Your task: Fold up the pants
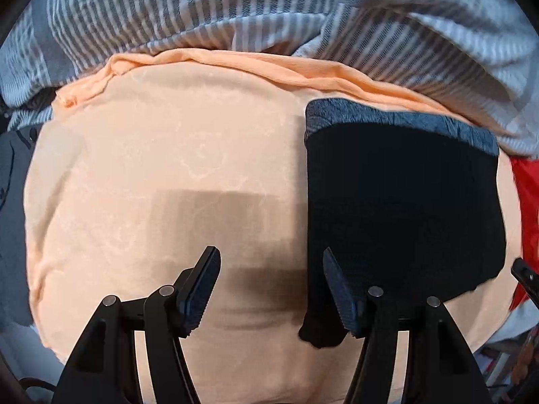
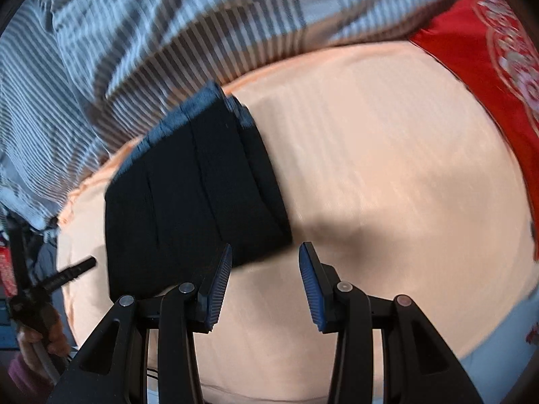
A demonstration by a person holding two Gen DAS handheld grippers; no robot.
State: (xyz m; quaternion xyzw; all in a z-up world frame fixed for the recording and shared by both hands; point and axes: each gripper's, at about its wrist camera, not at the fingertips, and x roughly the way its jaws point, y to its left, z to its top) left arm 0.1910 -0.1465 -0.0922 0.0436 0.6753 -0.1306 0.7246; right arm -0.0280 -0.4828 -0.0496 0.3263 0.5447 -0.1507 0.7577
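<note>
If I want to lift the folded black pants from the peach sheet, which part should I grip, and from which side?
Probably the near corner of the folded black pants, by the left gripper. There the layers end in a free edge on the peach sheet, so one finger could slide under from the near side. The far end is the grey waistband, close against the striped blanket.

1. Striped blanket [image 2: 141, 67]: motion-blurred in the right wrist view, cut off at the frame's top.
2. Red cloth [image 1: 527, 208]: only a sliver shows at the edge; pattern unreadable.
3. Left gripper [image 2: 72, 272]: blurred, jaw spacing indiscernible there.
</note>
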